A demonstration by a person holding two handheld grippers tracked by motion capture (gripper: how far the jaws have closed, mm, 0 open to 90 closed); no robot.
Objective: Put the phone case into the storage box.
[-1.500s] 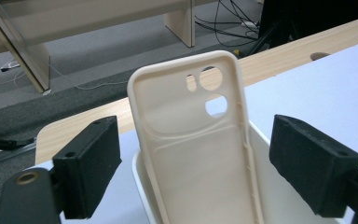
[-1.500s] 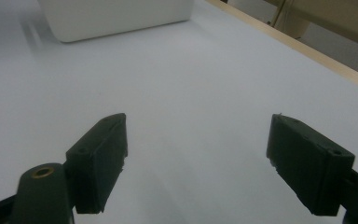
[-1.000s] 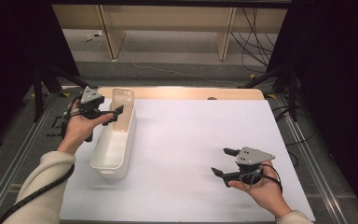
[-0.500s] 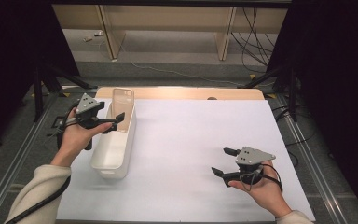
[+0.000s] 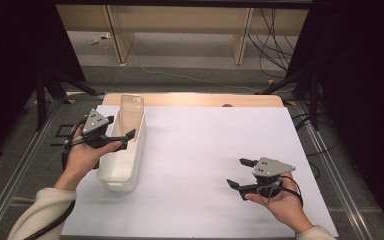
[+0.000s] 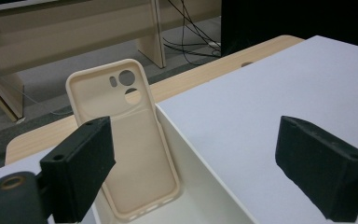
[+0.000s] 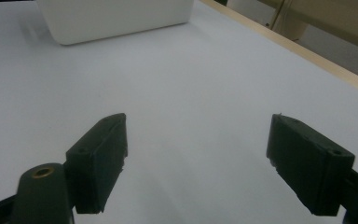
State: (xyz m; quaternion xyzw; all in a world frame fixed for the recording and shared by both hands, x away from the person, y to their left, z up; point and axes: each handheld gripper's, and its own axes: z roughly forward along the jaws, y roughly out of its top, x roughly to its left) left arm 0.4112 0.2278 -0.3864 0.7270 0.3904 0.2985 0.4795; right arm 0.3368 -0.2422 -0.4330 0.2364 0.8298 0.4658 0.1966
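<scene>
A beige phone case point(image 5: 131, 110) stands on end inside the long white bin point(image 5: 130, 162), leaning against its far wall. In the left gripper view the phone case point(image 6: 135, 149) rises from the bin point(image 6: 205, 186), its camera cut-outs at the top. My left gripper point(image 5: 121, 127) hovers over the bin's left rim, a little nearer to me than the case. It is open, and the left gripper point(image 6: 193, 135) has nothing between its jaws. My right gripper point(image 5: 237, 173) rests low over the white sheet at the near right. It is open too, and the right gripper point(image 7: 198, 135) is empty.
A white sheet point(image 5: 205, 145) covers the table, and a strip of bare wood point(image 5: 195, 100) shows along the far edge. The right gripper view has the bin point(image 7: 116, 18) far off across the sheet. Cables and table legs lie on the floor beyond.
My left gripper has drawn back along the bin toward me, away from the phone case, which stays leaning at the far end. The right hand has not moved.
</scene>
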